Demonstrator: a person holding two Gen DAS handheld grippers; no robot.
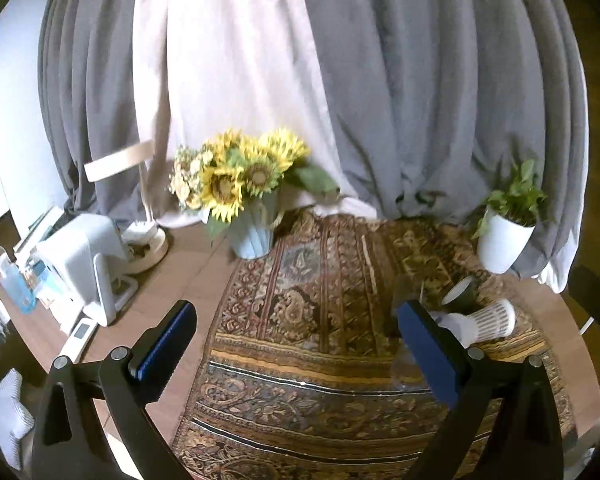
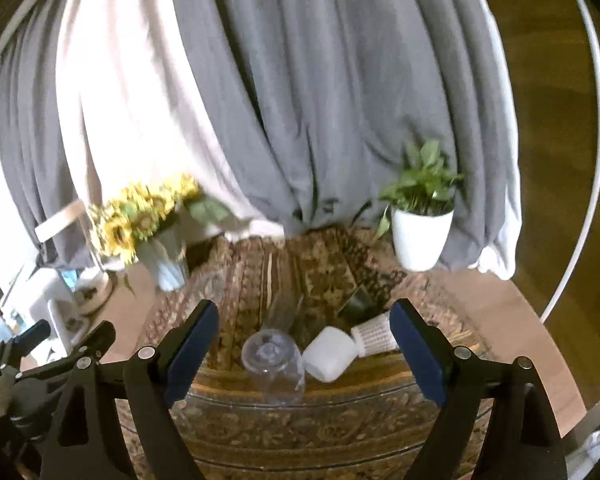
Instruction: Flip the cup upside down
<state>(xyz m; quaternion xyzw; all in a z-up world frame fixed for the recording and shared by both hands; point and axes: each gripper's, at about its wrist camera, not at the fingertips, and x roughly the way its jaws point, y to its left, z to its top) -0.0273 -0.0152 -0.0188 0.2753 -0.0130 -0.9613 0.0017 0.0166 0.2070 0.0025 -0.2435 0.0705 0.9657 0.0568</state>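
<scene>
Clear cup (image 2: 274, 364) lying on patterned rug (image 2: 300, 432); right gripper (image 2: 300, 344) fingers spread around it, left gripper (image 1: 296, 340) fingers spread, empty.

Ahead of the gripper: patterned rug (image 1: 308, 320) on a wooden table (image 1: 188, 268). Forward-left: sunflower vase (image 1: 252, 232), lamp (image 1: 144, 200), white appliance (image 1: 84, 256). Forward-right: potted plant (image 1: 504, 240). Gray curtains (image 1: 420, 80) behind.

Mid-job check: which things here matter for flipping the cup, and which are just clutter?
For the job:
clear glass cup
right gripper, open
left gripper, open

Lying about:
white perforated plastic piece
sunflower bouquet in blue vase
white potted plant
patterned rug
</scene>
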